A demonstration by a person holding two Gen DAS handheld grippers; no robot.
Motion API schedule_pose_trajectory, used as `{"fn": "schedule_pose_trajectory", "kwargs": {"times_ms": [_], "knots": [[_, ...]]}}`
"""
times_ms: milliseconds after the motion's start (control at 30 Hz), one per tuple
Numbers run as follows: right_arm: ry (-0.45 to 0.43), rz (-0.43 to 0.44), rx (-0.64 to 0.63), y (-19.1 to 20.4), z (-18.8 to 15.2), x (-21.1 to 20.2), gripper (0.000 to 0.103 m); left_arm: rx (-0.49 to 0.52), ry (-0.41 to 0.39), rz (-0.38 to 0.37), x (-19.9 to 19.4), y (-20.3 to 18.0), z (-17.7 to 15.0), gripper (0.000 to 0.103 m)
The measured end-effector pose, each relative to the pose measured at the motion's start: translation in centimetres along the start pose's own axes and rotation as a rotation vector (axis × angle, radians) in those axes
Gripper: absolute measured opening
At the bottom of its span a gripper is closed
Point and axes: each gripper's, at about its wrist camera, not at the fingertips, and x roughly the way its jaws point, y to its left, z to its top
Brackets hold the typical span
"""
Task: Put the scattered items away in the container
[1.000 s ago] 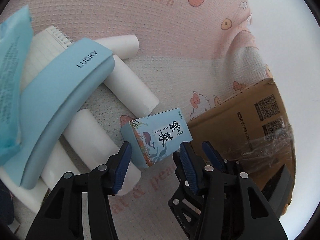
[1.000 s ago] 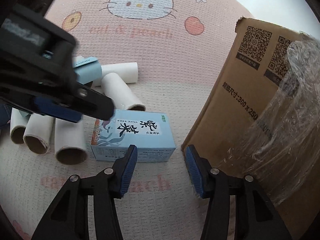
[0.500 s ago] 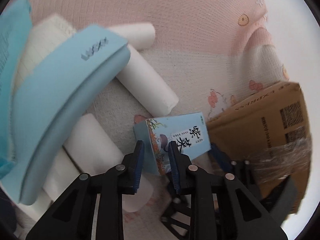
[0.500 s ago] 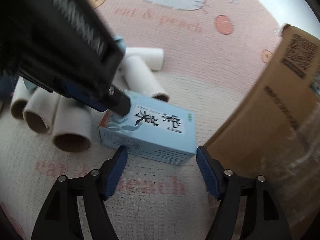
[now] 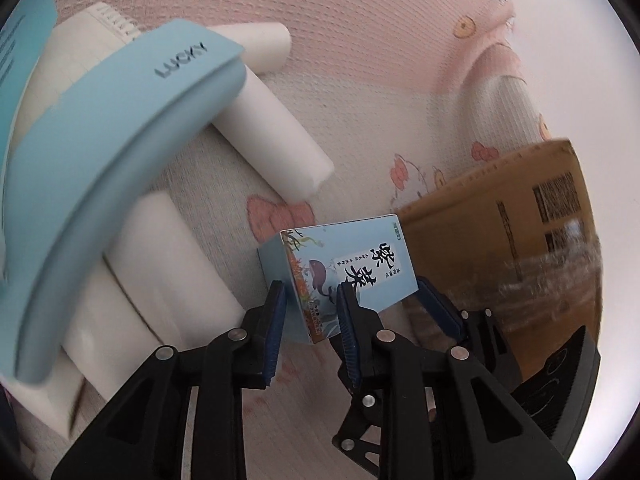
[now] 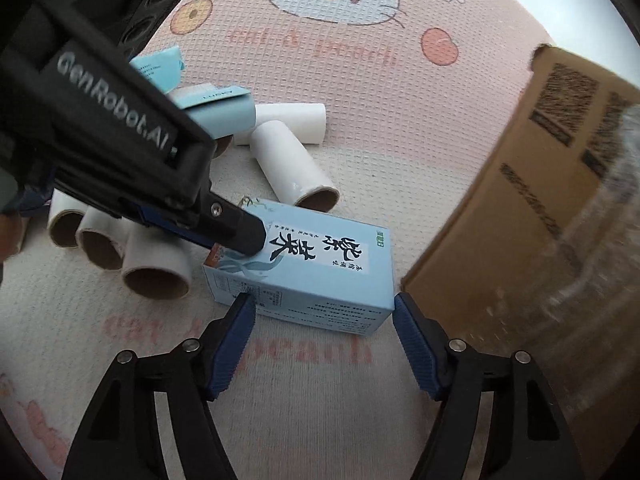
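Note:
A light-blue carton with black characters [image 6: 312, 264] lies on the pink mat beside the brown cardboard container [image 6: 540, 200]. My left gripper [image 5: 310, 308] is shut on the carton [image 5: 360, 264] at its left end corner, with both pads against it. In the right wrist view the left gripper's black fingertip [image 6: 244, 236] rests on the carton's top left. My right gripper [image 6: 322, 320] stands open, its blue pads flanking the carton's near long side without pressing on it. One right finger [image 5: 436, 312] shows between the carton and the container [image 5: 520, 220].
Several white paper tubes [image 6: 292, 160] lie left of the carton. A curved blue piece marked LUCKY [image 5: 120, 140] rests over the tubes [image 5: 272, 132] and a white notepad. Crinkled clear plastic [image 6: 600, 260] covers the container's side. The pink cartoon mat [image 6: 360, 80] stretches behind.
The left jaws narrowed onto the carton's end corner. The right jaws widened from a narrow gap to span the carton's long side. The carton turned a little.

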Motion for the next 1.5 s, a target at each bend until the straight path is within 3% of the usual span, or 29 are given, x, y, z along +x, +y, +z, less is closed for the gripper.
{"fn": "schedule_pose_trajectory", "kwargs": {"times_ms": [167, 367, 533, 733, 933, 1000, 1033, 1067, 1267, 1500], "knots": [[0.012, 0.020, 0.061, 1.0, -0.4, -3.1, 0.069, 0.002, 0.022, -0.018, -1.4, 0.1, -2.5, 0.029], [0.030, 0.018, 0.028, 3.4, -1.2, -5.5, 0.068, -0.029, 0.061, -0.020, -2.7, 0.8, -6.2, 0.027], [0.028, 0.082, 0.058, 3.8, -2.0, -8.1, 0.061, -0.036, 0.084, -0.019, -3.7, 1.1, -8.4, 0.027], [-0.007, 0.070, 0.127, 3.0, -2.2, -10.5, 0.061, -0.051, 0.017, -0.005, -6.0, 0.7, -8.8, 0.028], [0.029, 0.035, 0.201, 1.6, -2.6, -9.9, 0.061, -0.040, -0.029, 0.009, -6.6, 0.3, -7.4, 0.030], [0.044, 0.027, 0.227, 1.1, -2.7, -9.5, 0.053, -0.042, -0.011, 0.018, -6.1, 0.3, -7.0, 0.030], [0.050, 0.032, 0.242, 0.7, -2.7, -9.3, 0.041, -0.047, -0.007, 0.017, -5.9, 0.3, -6.9, 0.030], [0.051, 0.033, 0.265, 0.3, -2.7, -9.1, 0.037, -0.056, -0.005, 0.011, -5.8, 0.5, -6.9, 0.031], [0.039, 0.018, 0.406, -2.6, -3.0, -8.6, 0.033, -0.099, 0.005, -0.059, -4.9, 0.3, -7.6, 0.030], [0.091, 0.106, 0.539, -4.4, -3.3, -5.6, 0.033, -0.093, 0.032, -0.059, -4.1, -0.5, -7.6, 0.030]]}}
